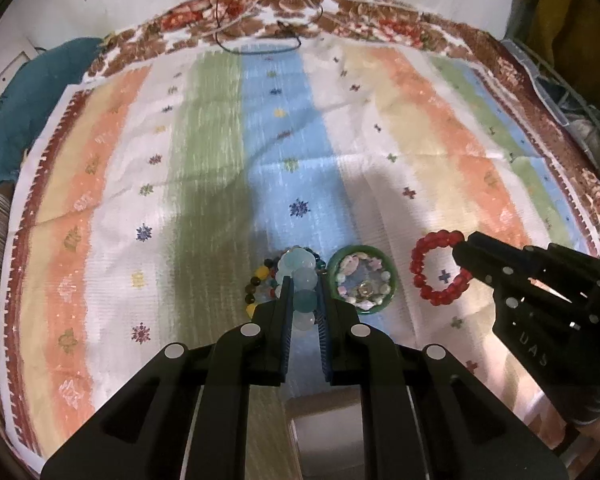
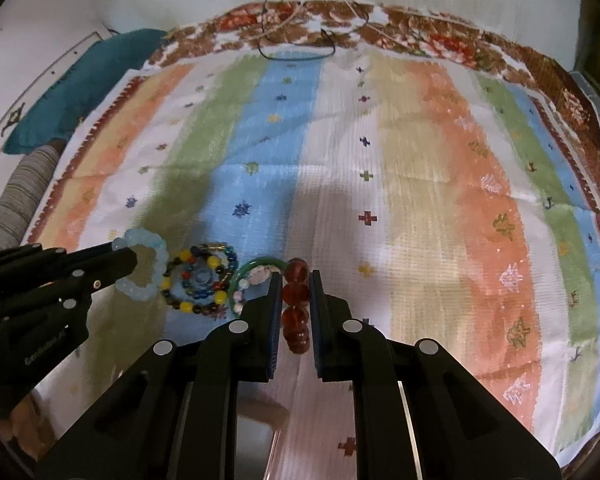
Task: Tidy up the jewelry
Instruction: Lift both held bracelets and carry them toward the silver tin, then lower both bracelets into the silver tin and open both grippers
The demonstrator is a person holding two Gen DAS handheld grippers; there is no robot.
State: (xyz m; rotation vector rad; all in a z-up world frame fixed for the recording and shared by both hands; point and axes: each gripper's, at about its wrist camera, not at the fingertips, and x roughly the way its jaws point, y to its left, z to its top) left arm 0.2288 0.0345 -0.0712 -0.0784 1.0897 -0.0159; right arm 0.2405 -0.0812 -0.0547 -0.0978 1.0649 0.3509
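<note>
My left gripper [image 1: 303, 280] is shut on a pale blue bead bracelet [image 1: 302, 276], held edge-on between the fingers; from the right wrist view it shows as a ring [image 2: 146, 262] at the left gripper [image 2: 126, 258]. My right gripper [image 2: 296, 276] is shut on a red bead bracelet [image 2: 296, 304], which shows as a ring [image 1: 436, 266] in the left wrist view. Between them lie a multicoloured bead bracelet [image 2: 198, 282] and a green bangle [image 1: 362, 278] with pastel beads inside it.
Everything sits on a striped cloth [image 1: 204, 160] with small flower and cross motifs over a brown floral rug [image 1: 292, 12]. A teal cushion [image 1: 16, 92] lies at the far left. Thin cords [image 1: 260, 40] lie at the far edge.
</note>
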